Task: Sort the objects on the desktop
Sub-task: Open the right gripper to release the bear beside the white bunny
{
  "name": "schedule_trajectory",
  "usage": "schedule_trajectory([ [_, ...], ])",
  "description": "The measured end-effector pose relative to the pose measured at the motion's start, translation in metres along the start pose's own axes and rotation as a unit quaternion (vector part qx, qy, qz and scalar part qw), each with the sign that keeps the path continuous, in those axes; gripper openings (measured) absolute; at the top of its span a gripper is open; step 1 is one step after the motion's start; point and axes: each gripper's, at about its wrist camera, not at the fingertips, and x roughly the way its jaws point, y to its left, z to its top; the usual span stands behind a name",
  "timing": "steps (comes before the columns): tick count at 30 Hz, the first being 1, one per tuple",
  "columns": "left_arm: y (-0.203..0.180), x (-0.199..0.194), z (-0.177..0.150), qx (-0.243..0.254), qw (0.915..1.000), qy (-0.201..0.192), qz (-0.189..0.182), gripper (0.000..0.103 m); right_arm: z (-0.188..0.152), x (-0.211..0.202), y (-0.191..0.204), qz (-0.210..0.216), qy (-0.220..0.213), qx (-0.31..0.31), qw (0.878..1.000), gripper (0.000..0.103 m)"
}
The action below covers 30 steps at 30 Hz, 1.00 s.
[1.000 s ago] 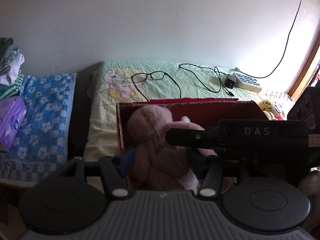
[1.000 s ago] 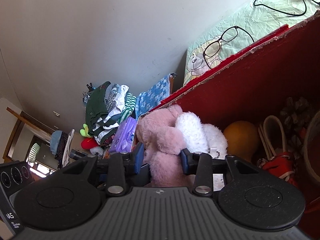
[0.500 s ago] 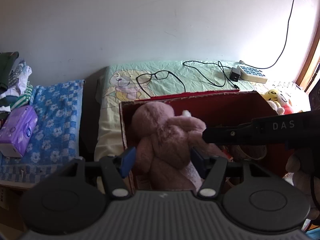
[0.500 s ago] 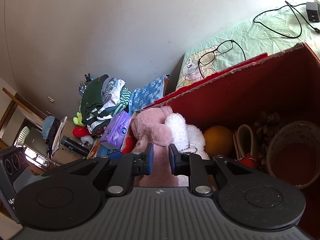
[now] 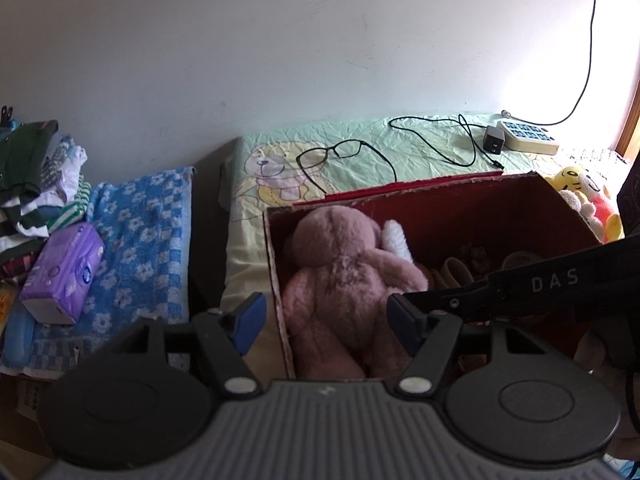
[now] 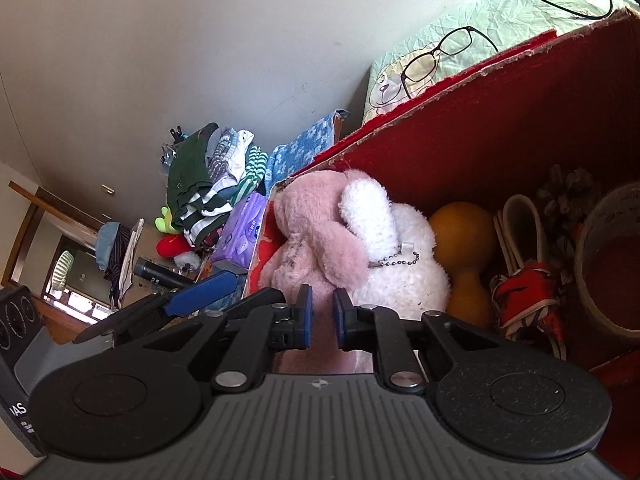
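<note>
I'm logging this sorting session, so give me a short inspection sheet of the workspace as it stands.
Surface: green bear-print cloth and blue flowered towel, both against the wall.
Job's things: pink plush toy lies in the red box, with a white plush, orange gourd-shaped thing and tape roll.
Clutter: glasses, purple tissue pack, folded clothes, yellow plush.
Grippers: left tongs open, jaws just widening, either side of the pink plush; right tongs nearly shut, pink plush fur between the pads.
Cables: black cable, charger beside the power strip.
Surroundings: bare white wall.
</note>
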Motion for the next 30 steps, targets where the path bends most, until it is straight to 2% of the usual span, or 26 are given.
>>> schedule_trajectory([
  [6, -0.007, 0.007, -0.002, 0.004, 0.9999, 0.012, 0.010, 0.069, 0.000, -0.003, -0.007, 0.005, -0.001, 0.011, 1.000, 0.020],
  [13, -0.011, 0.011, -0.001, 0.005, 0.9994, 0.022, 0.026, 0.070, 0.000, -0.012, -0.011, 0.010, -0.017, 0.011, 1.000, 0.020],
  [23, -0.027, 0.009, 0.008, 0.026, 0.9958, 0.038, 0.079, 0.069, -0.002, -0.017, -0.008, 0.000, -0.026, -0.007, 1.000, 0.020],
  [30, -0.044, 0.007, 0.011, 0.030, 0.9943, 0.053, 0.088, 0.066, -0.006, -0.026, -0.005, -0.003, -0.039, -0.012, 0.999, 0.020],
])
